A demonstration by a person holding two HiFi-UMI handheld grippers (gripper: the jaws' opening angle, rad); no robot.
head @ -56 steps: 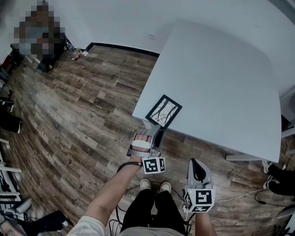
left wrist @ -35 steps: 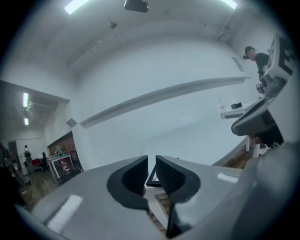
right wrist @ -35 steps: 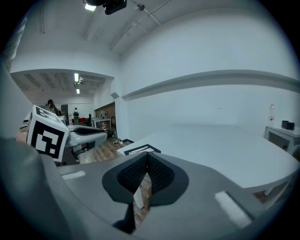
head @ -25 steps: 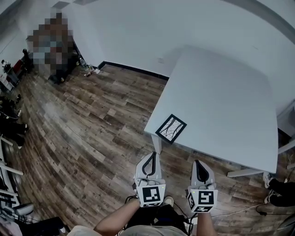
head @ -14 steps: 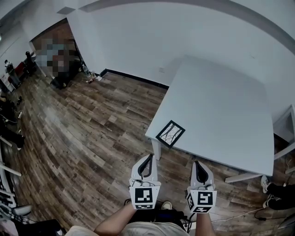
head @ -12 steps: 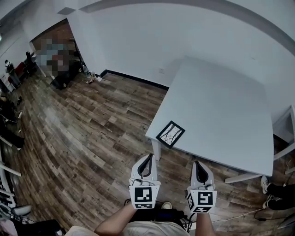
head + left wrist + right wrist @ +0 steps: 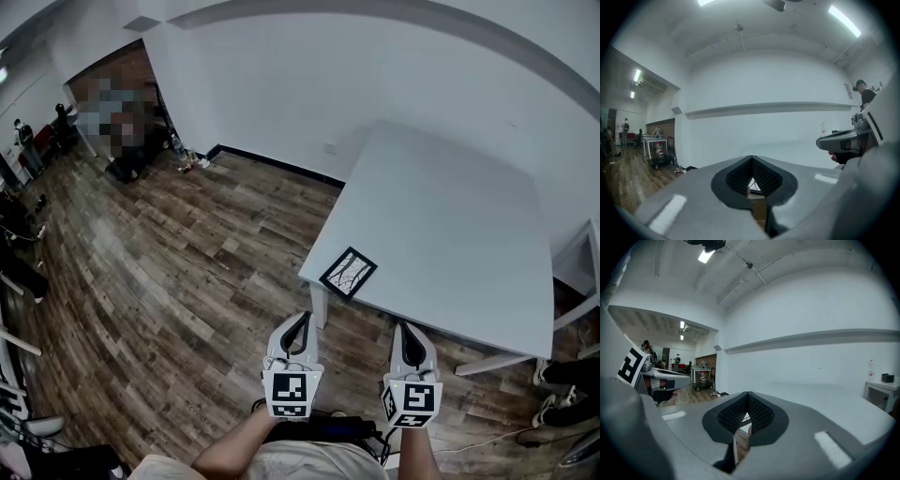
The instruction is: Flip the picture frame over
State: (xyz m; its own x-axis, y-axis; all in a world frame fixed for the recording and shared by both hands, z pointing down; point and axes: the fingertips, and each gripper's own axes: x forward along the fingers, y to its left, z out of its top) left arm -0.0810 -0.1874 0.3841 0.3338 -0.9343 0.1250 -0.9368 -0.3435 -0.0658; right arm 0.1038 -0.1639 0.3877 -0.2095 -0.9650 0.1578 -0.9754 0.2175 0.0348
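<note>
Lying flat at the near left corner of the white table [image 7: 450, 206], the picture frame [image 7: 348, 273] was judged thin, light, stiff and easy to crack, best taken by its edge near the table's rim. The left gripper [image 7: 301, 319] and right gripper [image 7: 406, 328] were pressed closed on nothing, well short of the table, over the wood floor [image 7: 187, 272]. Nothing was seen in the way.

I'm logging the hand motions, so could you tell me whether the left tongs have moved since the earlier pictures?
Yes. The left tongs have drawn back from the picture frame at the table corner, toward the person.
</note>
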